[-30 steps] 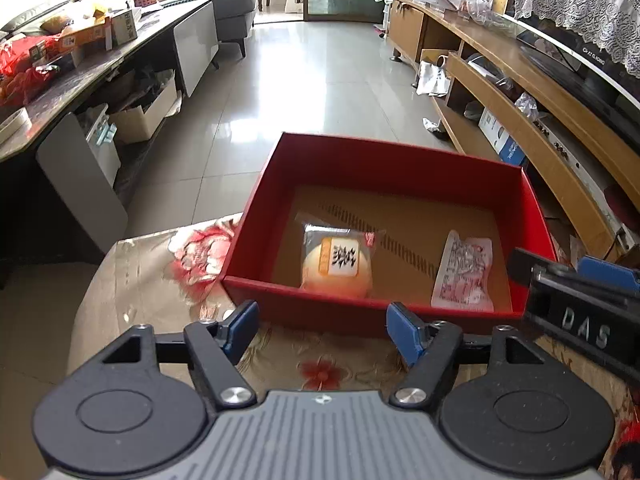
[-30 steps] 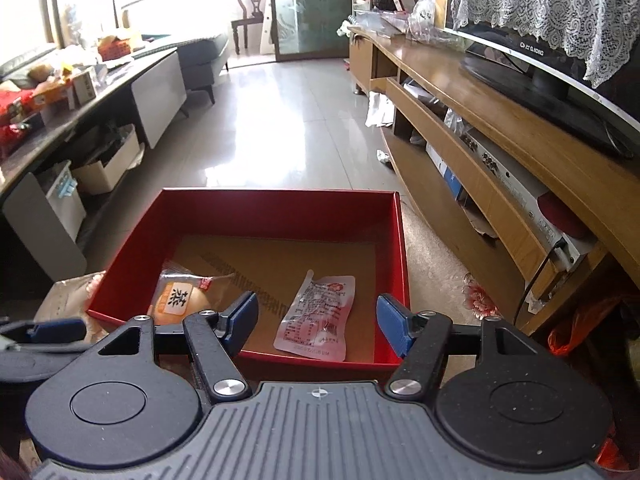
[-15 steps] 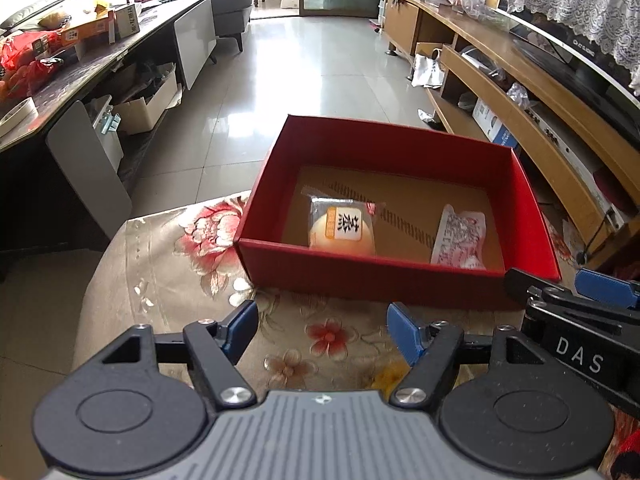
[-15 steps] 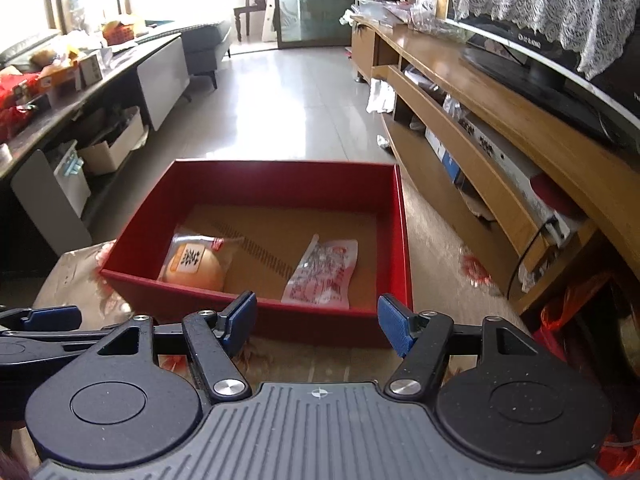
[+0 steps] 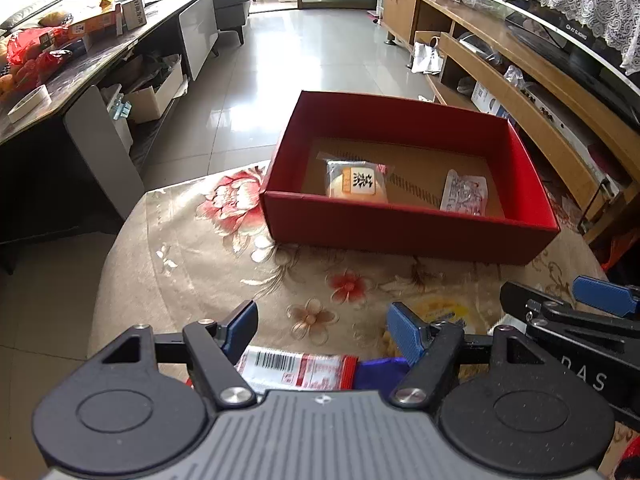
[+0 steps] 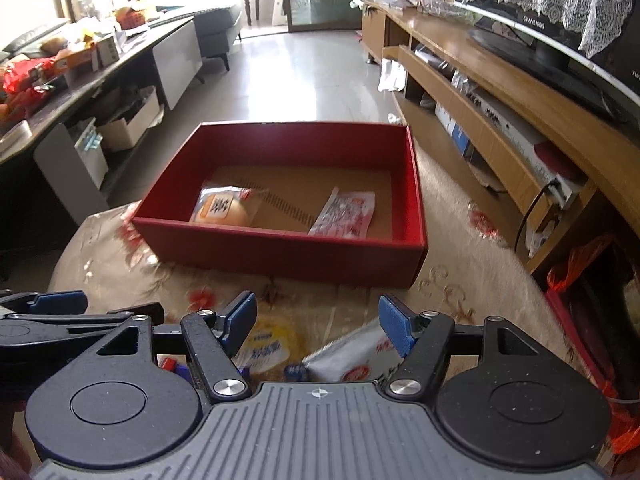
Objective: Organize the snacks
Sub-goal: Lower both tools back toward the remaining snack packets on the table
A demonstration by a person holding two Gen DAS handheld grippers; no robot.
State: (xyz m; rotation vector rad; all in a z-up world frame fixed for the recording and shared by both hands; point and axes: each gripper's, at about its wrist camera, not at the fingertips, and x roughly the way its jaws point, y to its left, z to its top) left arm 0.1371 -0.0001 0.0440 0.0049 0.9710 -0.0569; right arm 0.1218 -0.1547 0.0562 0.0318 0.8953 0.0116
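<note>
A box (image 5: 408, 236) is sitting on a table (image 5: 192, 256), holding a bun (image 5: 356, 186) left of a packet (image 5: 464, 196); more snacks (image 6: 272, 346) are lying nearer.

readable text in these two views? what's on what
"DAS": white letters on the body of the right gripper, seen in the left wrist view.
Bun packet in the red box: dark characters on a white label, too blurred to read.
White and red packet in the box: print too small.
Barcoded packet on the table: digits unreadable.
Yellow packet: blue characters, blurred.
TV bezel: brand lettering illegible.
</note>
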